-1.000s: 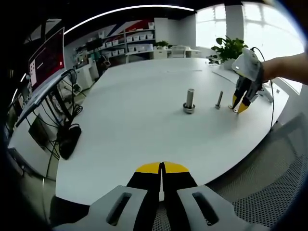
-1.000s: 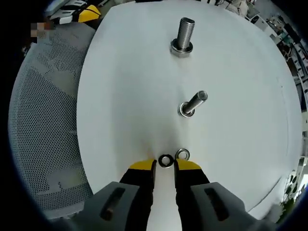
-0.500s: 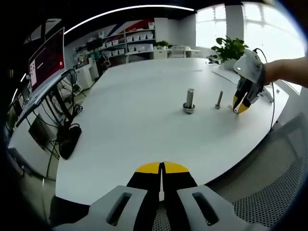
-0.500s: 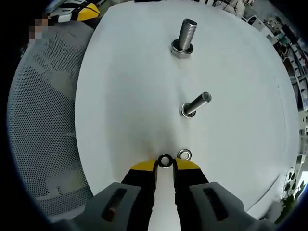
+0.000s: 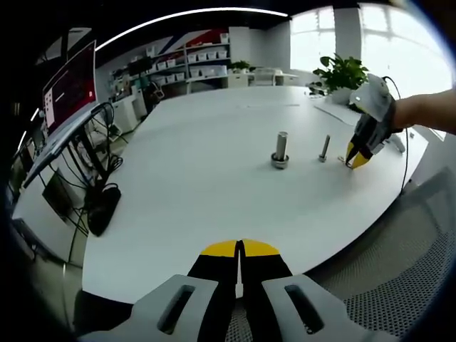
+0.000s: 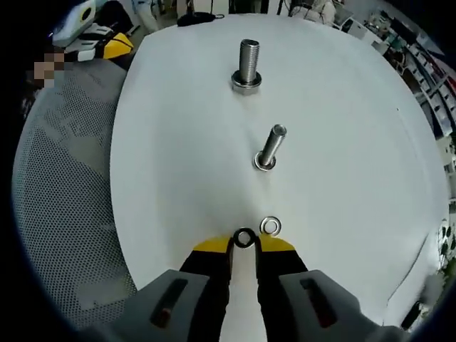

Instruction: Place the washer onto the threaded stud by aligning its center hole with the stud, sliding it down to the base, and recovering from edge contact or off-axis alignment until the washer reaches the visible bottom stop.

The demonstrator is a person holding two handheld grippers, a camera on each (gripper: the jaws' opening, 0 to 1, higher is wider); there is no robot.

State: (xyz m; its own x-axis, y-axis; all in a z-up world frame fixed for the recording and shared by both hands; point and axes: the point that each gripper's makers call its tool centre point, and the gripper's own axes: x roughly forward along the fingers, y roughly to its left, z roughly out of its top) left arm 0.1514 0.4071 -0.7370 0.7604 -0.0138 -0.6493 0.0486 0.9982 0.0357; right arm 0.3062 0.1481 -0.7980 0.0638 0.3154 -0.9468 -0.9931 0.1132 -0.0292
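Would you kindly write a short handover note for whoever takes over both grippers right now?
Right gripper: low at the white table, yellow tips either side of the dark washer; whether it is clamped is unclear.
Left gripper: shut, empty, at the near table edge.
A second, silver washer lies just beside the dark one.
Thin stud stands nearest ahead; thick stud stands beyond it.
Done: gripper brought to the washer.
Left: grip it, lift, centre the hole over the stud, slide it down to the base.
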